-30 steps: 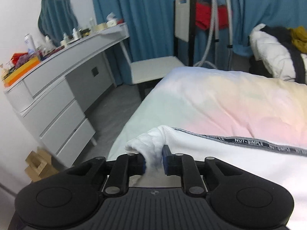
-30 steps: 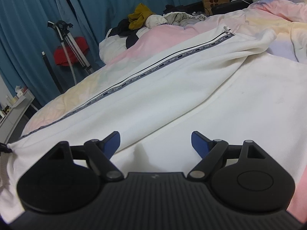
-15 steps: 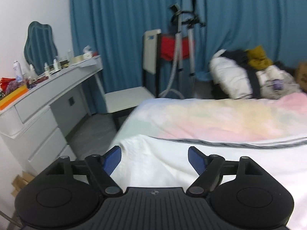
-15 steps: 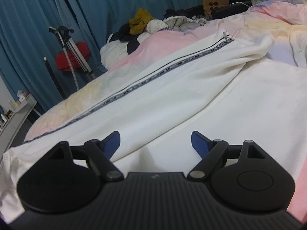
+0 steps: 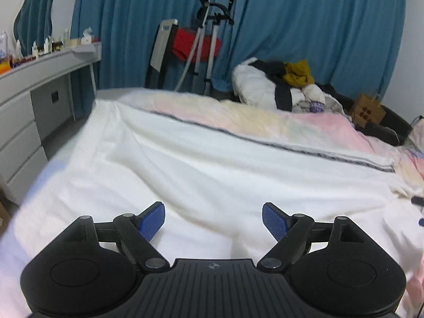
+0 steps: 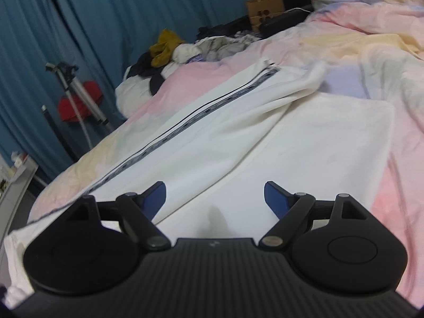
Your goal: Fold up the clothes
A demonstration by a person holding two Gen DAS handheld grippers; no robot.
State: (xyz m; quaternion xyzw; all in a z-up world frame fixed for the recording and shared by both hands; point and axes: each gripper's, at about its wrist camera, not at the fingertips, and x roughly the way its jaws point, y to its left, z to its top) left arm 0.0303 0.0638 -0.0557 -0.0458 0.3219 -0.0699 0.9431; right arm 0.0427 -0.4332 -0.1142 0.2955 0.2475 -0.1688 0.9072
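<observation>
White trousers with a dark lettered side stripe lie spread flat along the bed. They also show in the right wrist view, stripe running away to the upper right. My left gripper is open and empty, hovering just above the white cloth. My right gripper is open and empty, low over the cloth near a long fold between the legs.
The bed has a pastel pink and yellow duvet. A pile of clothes lies at its far side. A grey dresser stands left, a chair and a tripod before blue curtains. A paper bag sits at right.
My left gripper opened and let go of the bunched trouser end, then swung right and over the cloth. My right gripper stayed open and shifted slightly.
</observation>
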